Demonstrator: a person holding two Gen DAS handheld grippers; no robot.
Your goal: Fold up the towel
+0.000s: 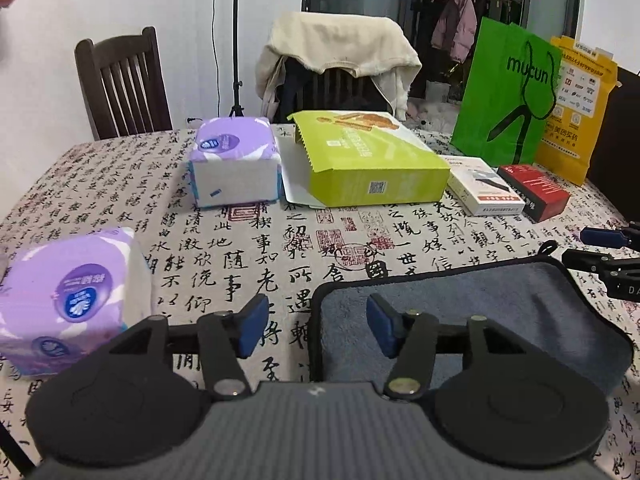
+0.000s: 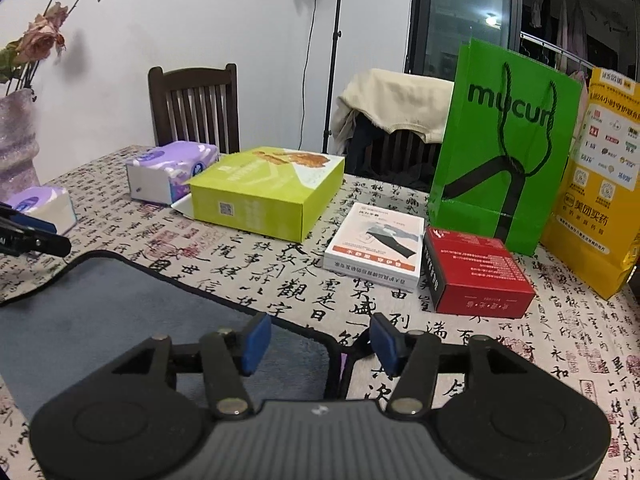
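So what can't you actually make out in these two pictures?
- Grey towel with black trim: its near edge is hidden in both views, behind the left hand-held gripper and the right hand-held gripper.
- Small print on the white flat box and the red box: too small to read.
- Yellow paper bag: cut off by the right wrist view's edge.
- Dark chair draped with cream cloth: its back is covered.

Grey-blue towel [image 1: 480,320] with black edging lies on a cream tablecloth [image 1: 280,240] printed with black calligraphy and red seals. Ahead of the black grippers' blue pads [image 1: 254,330]: purple-and-white tissue packs [image 1: 234,160], a lime box [image 1: 368,160], a red box [image 2: 476,276], a green bag [image 2: 504,140].
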